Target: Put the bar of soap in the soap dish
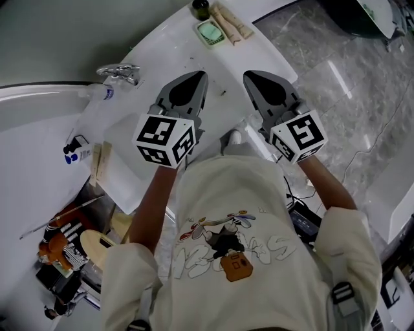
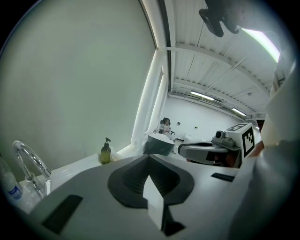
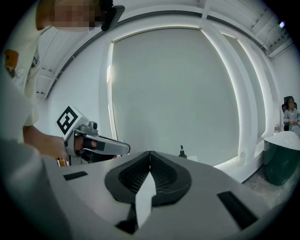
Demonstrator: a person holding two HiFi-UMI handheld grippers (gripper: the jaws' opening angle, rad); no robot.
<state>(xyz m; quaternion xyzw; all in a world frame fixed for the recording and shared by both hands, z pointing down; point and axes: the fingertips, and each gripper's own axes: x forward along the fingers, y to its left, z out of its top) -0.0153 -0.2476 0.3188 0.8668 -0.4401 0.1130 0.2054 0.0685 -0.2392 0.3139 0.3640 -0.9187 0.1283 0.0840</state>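
A pale green soap dish [image 1: 210,32] sits at the far end of the white counter [image 1: 162,58]. A lighter green slab seems to lie in it, though it is too small to be sure that it is the soap. My left gripper [image 1: 198,77] and right gripper [image 1: 252,76] hang side by side above the counter's near part, well short of the dish. Both are shut, jaws meeting at the tips with nothing between them. Each shows in the other's view: the right gripper [image 2: 211,151] beside my left gripper [image 2: 149,157], the left gripper [image 3: 96,144] beside my right gripper [image 3: 150,153].
A dark pump bottle [image 1: 200,8] and two wooden pieces [image 1: 231,22] stand by the dish. A chrome tap [image 1: 119,72] and a clear bottle [image 1: 97,106] border the white basin [image 1: 32,136] at the left. Marble floor [image 1: 349,84] lies to the right and clutter [image 1: 65,249] at the lower left.
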